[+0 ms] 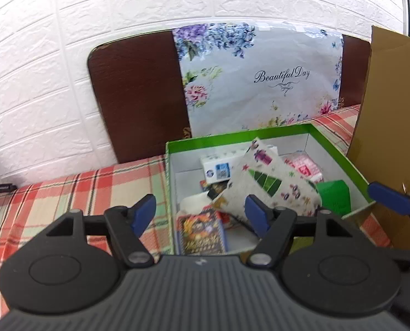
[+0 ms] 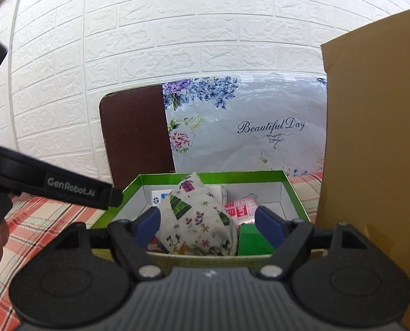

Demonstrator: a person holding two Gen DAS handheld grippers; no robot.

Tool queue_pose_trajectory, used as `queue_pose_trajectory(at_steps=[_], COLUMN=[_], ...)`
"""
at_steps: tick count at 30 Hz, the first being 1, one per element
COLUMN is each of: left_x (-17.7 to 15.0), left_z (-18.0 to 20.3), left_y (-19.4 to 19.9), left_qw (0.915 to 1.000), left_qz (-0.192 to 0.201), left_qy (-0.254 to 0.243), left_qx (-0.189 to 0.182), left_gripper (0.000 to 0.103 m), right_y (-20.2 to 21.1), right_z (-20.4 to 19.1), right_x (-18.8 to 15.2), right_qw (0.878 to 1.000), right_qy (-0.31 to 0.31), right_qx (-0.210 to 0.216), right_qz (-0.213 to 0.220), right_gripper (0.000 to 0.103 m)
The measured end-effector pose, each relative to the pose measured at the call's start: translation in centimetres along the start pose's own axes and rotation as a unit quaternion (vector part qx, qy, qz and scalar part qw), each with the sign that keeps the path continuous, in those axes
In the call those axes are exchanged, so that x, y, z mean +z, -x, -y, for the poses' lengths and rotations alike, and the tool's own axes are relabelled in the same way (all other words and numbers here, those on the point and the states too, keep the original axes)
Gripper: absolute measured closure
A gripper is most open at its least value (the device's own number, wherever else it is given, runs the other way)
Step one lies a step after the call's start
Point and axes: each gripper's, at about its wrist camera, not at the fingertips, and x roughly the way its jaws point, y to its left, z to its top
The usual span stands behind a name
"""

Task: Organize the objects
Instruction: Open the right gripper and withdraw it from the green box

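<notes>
A green box with a white inside stands on the plaid cloth; it also shows in the right wrist view. In it lie a white Christmas-print cloth, a card pack, a white carton, a pink packet and a green block. My left gripper is open and empty over the box's near edge. My right gripper is open, its fingers on either side of the cloth; whether they touch it is unclear.
A tall cardboard box stands right of the green box. A floral "Beautiful Day" bag leans on a dark brown board against the white brick wall. Plaid cloth covers the surface.
</notes>
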Motion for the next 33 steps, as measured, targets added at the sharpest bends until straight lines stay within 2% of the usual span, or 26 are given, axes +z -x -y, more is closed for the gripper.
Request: queue_pose_trajectory(at_steps=[2,6,16,20,28,31,33], left_x=[-0.6,-1.8,-4.4,-5.2,-6.3,-6.6,-6.8], left_z=[-0.3,-0.7,-2.0,-2.4,-2.9,-3.2,-3.4], left_y=[0.6,1.5,3.5,4.3,5.5,6.0,6.4], left_qw=[1.0,1.0,0.9997,0.9995,0.9995,0.9993,0.9992], left_qz=[0.001,0.0,-0.013,-0.011,-0.009,-0.01,-0.007], left_qy=[0.001,0.003,0.022,0.028,0.03,0.035,0.035], left_qx=[0.005,0.007,0.004,0.003,0.006,0.011,0.02], left_gripper=[0.025,0.024,0.021,0.016,0.007,0.005,0.001], right_y=[0.6,1.8,4.5,5.5,7.0,7.3,7.6], right_z=[0.1,-0.1,-2.3,-2.9,-3.3,-3.3,-3.3], right_x=[0.1,0.4,0.3,0.1,-0.1,-0.2,-0.3], right_qw=[1.0,1.0,0.999,0.999,0.999,0.999,0.999], right_qy=[-0.014,-0.028,-0.02,-0.018,-0.023,-0.028,-0.03], right_qx=[0.004,0.01,0.029,0.028,0.025,0.023,0.022], right_qz=[0.002,0.009,0.01,0.01,0.008,0.007,0.007], right_gripper=[0.025,0.023,0.02,0.013,0.009,0.001,0.0])
